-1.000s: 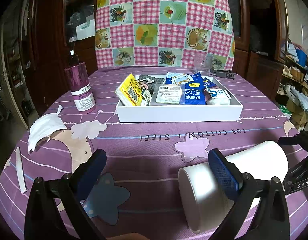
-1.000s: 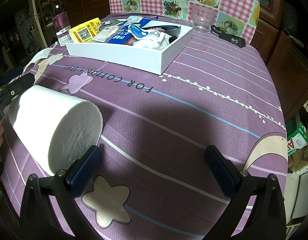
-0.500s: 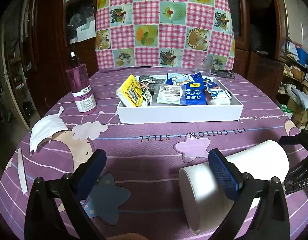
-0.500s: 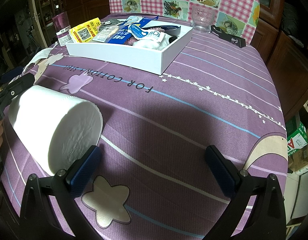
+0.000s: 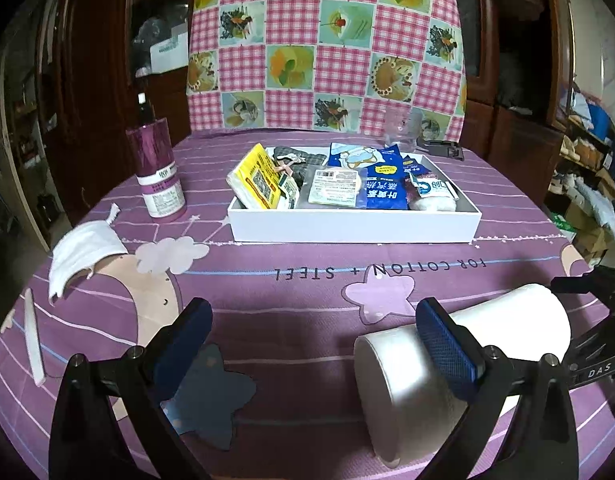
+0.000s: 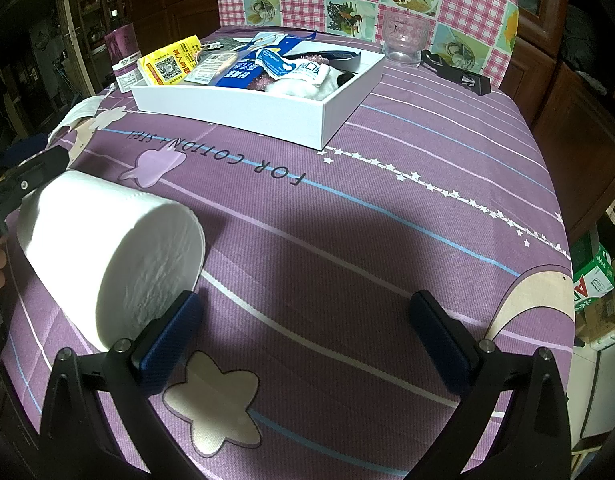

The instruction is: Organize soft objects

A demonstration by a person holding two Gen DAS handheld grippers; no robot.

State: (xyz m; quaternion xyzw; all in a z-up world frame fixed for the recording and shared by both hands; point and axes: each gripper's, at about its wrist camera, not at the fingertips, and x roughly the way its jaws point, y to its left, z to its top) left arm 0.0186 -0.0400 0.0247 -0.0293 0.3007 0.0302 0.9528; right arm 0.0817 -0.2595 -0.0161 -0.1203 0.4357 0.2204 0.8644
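Both my hand-held grippers hang with jaws spread and empty: left hand-held gripper (image 5: 313, 344), right hand-held gripper (image 6: 307, 334). I see the paper roll (image 6: 107, 248) lying on its side on the bench (image 6: 427, 184) between them, nearer me than the white box (image 5: 353, 224), and a white mask (image 5: 81, 254) far left
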